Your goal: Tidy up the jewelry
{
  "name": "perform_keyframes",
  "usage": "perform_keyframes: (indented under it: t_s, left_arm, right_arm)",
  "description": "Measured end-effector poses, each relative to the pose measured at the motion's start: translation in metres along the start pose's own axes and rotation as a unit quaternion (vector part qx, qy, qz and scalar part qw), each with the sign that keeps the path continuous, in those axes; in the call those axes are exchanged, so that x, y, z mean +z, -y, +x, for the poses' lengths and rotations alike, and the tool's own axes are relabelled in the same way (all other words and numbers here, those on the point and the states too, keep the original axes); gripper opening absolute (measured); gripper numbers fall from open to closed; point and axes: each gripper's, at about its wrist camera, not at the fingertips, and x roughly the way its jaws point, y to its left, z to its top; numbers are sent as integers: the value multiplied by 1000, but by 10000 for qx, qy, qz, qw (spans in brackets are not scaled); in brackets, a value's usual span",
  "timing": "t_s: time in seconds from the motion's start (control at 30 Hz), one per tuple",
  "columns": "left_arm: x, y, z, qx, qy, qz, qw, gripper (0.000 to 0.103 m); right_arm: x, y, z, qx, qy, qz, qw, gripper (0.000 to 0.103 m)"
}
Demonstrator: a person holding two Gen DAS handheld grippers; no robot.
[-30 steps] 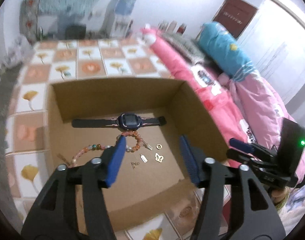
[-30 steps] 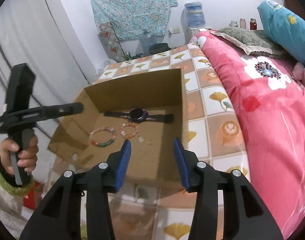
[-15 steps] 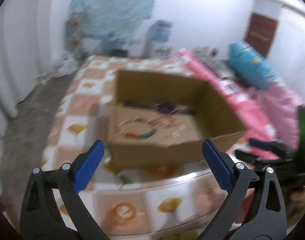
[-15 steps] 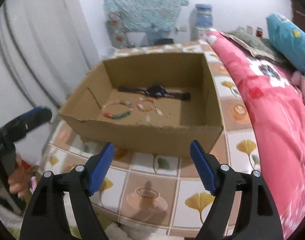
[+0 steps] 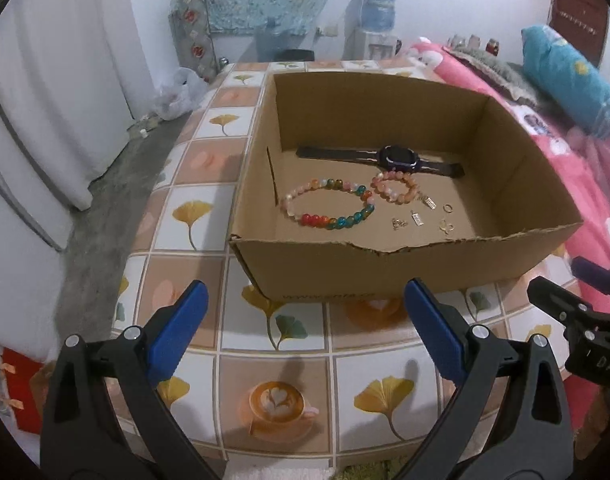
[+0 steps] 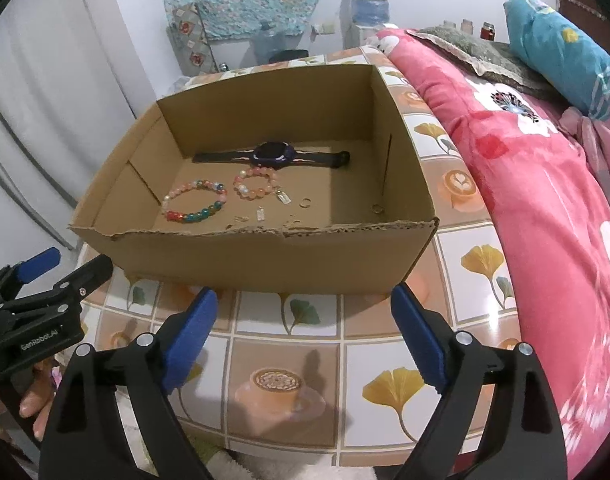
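Note:
An open cardboard box (image 5: 385,268) (image 6: 265,256) stands on a tiled table. In it lie a dark watch (image 5: 397,158) (image 6: 271,153), a multicoloured bead bracelet (image 5: 329,204) (image 6: 195,205), a smaller pink bead bracelet (image 5: 393,188) (image 6: 255,184) and several small gold charms (image 5: 419,218) (image 6: 283,198). My left gripper (image 5: 305,328) is open and empty, low in front of the box. My right gripper (image 6: 305,330) is open and empty, also in front of the box.
The table (image 5: 265,360) has a ginkgo-leaf and coffee-cup tile pattern. A bed with a pink floral quilt (image 6: 545,184) and a blue pillow (image 6: 561,36) lies right of it. White curtains (image 5: 45,80) hang left. A water dispenser (image 5: 375,28) stands at the back.
Both grippers have pulled back out of the box toward the table's front edge, and their jaws have opened wider. The jewelry in the box has not moved.

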Motion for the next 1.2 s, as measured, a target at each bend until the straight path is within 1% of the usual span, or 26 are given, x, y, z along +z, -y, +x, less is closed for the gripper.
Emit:
perform_keyframes:
  t_s: [0.13, 0.3, 0.43, 0.63, 1.2]
  left_arm:
    - [3, 8, 6, 206, -258, 62, 9994, 95]
    - [4, 9, 9, 396, -368, 10, 9985, 95]
    - [6, 7, 10, 374, -406, -58, 9985, 95]
    - [6, 9, 10, 362, -414, 8, 9985, 95]
    - [6, 11, 10, 312, -455, -9, 9985, 95]
  right_arm:
    - [1, 5, 8, -84, -105, 156, 9998, 89]
    - [2, 8, 14, -72, -223, 206, 9995, 89]
    - [4, 7, 14, -104, -223, 165, 9996, 89]
    - [4, 4, 15, -103, -240, 128, 9996, 89]
    - [6, -1, 15, -87, -252, 73, 9996, 89]
